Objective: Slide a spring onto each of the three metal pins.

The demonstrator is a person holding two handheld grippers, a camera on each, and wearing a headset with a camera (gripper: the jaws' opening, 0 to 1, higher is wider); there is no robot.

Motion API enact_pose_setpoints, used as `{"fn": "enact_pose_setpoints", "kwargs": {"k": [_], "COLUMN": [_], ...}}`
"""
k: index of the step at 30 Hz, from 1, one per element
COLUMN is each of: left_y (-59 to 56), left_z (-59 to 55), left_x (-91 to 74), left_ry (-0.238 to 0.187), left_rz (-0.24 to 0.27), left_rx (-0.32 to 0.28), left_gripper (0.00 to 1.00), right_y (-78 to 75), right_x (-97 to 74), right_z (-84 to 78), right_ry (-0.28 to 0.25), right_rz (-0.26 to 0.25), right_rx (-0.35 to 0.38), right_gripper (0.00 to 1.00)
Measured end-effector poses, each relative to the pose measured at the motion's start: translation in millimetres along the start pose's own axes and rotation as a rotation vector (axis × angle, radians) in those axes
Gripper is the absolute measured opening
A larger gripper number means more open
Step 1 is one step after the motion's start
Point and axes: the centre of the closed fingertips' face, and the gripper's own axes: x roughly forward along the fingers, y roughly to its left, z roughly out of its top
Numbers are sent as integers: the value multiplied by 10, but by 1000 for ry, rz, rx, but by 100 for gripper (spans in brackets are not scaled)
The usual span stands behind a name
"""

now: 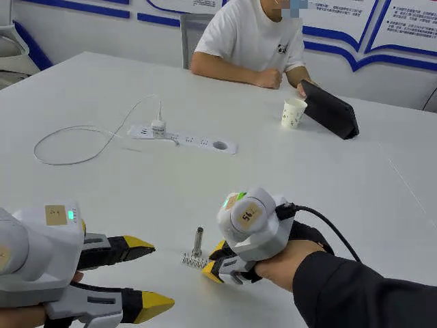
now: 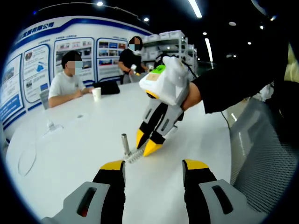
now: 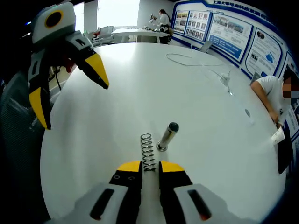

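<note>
My right gripper [image 3: 149, 165] clenched on a spring [image 3: 147, 149] beside the upright pin [image 3: 167, 135], left gripper [image 2: 153, 164] spread, paper cup [image 1: 293, 113] contents unseen

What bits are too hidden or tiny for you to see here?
- Head view: the body of the right gripper hides where its tips meet the spring.
- Right gripper view: the spring's near end is tucked between the jaws.
- Left gripper view: the spring's coils are too blurred to count.
- Wall posters: writing too small.
</note>
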Motion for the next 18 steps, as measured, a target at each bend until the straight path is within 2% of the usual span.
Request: {"fn": "enact_pose_setpoints", "kwargs": {"k": [9,18], "left_y": [1,-70], "left_z": [-2,-23], "left_x": [-5,47], "left_ry": [4,19], "left_rz": [1,-22], "left_rx": [2,16], "left_gripper": [50,49], "right_y": [55,228], "right_x": [-37,-151], "right_z": [-30,-65], "right_ry": [9,25], "right_rz": [21,65], "right_rx": [25,20], "right_gripper": [12,11]}}
